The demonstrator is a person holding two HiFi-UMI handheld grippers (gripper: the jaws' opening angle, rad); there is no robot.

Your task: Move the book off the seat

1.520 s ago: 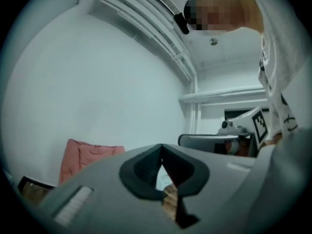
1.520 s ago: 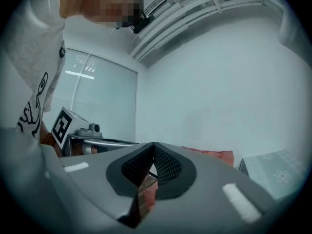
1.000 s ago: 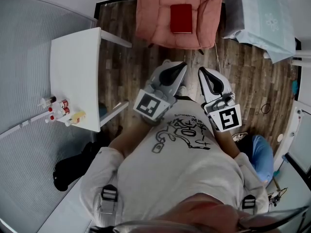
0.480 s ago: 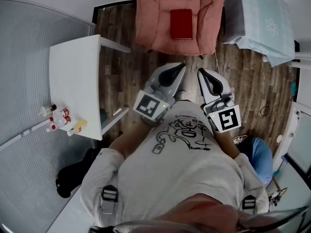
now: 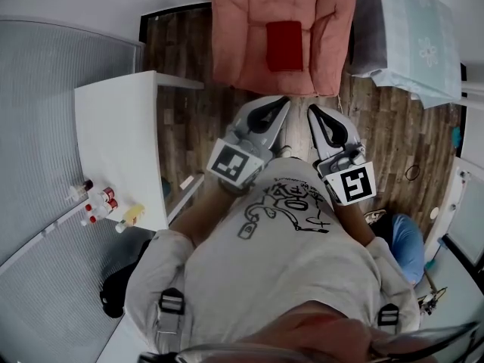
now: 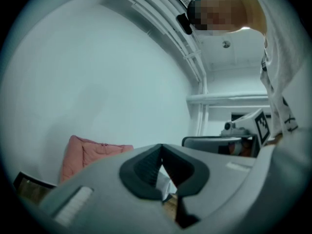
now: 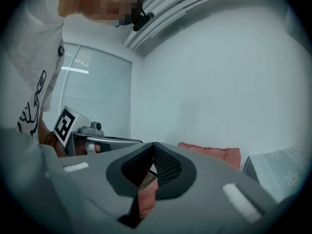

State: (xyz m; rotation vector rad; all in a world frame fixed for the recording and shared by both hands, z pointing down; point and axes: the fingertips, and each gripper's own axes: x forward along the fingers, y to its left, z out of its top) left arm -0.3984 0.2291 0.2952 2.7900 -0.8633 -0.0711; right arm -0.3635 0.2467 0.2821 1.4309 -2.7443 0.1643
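A dark red book [image 5: 285,45] lies flat on the seat of a pink cushioned armchair [image 5: 234,36] at the top of the head view. My left gripper [image 5: 283,101] and right gripper [image 5: 311,110] are held side by side in front of the person's chest, pointing level toward the chair, a short way before its front edge. Both are shut with nothing between the jaws. The chair's pink backrest [image 6: 87,152] shows in the left gripper view, and again as a pink cushion [image 7: 214,152] in the right gripper view; the book is hidden in both.
A white table [image 5: 117,142] stands to the left, with small bottles [image 5: 98,203] near its closer end. A bed with a pale blue cover [image 5: 412,32] lies right of the chair. Dark wood floor [image 5: 181,74] runs between them. A black bag [image 5: 117,297] sits lower left.
The person has stepped toward the armchair: chair and book have come closer and lower in the head view, the white table has slid back. Both grippers stay shut and level.
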